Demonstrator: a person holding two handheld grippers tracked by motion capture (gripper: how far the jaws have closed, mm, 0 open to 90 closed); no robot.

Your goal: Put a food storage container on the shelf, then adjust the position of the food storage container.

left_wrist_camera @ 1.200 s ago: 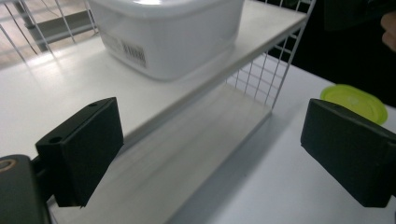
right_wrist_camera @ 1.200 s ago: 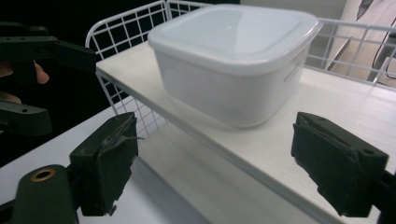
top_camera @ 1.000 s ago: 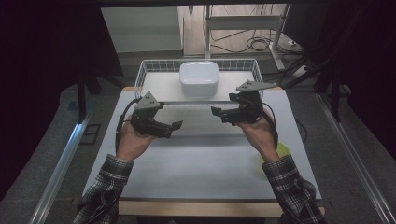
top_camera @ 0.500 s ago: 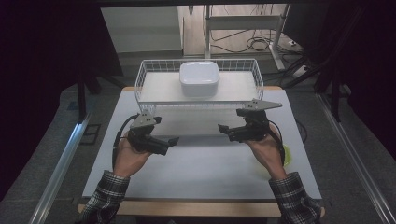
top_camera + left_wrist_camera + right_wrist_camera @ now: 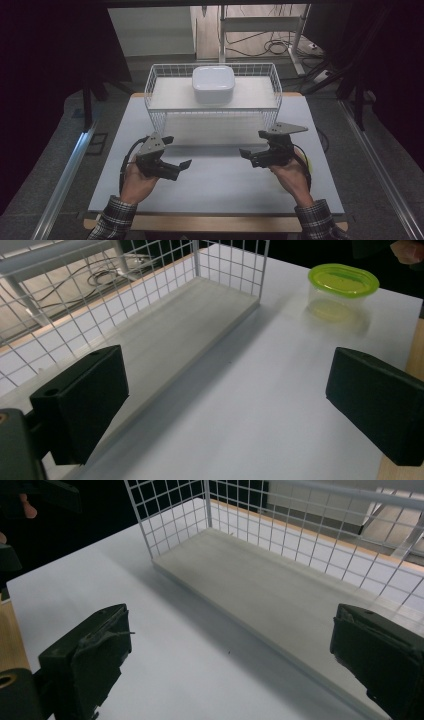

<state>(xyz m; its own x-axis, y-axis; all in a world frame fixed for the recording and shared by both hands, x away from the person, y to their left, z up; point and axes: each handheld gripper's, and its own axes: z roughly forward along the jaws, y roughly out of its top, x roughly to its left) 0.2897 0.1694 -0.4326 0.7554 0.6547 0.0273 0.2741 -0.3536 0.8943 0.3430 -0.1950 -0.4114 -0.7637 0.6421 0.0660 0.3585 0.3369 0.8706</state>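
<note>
Basket (image 5: 214, 107) lengthwise across table (image 5: 215, 185).

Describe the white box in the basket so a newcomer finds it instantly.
At the table's far edge stands a white wire basket with a pale board floor. On top of it, mid-width, rests the white rounded-square plastic box. It is solid and glossy, unlike the clear green-lidded container.

A white table top (image 5: 215, 185) with a wooden front edge (image 5: 210, 223). Past the wire basket (image 5: 155, 85), black cables (image 5: 272, 47) coil on the floor by a metal stand (image 5: 221, 30). An aluminium rail (image 5: 65, 175) runs alongside.
</note>
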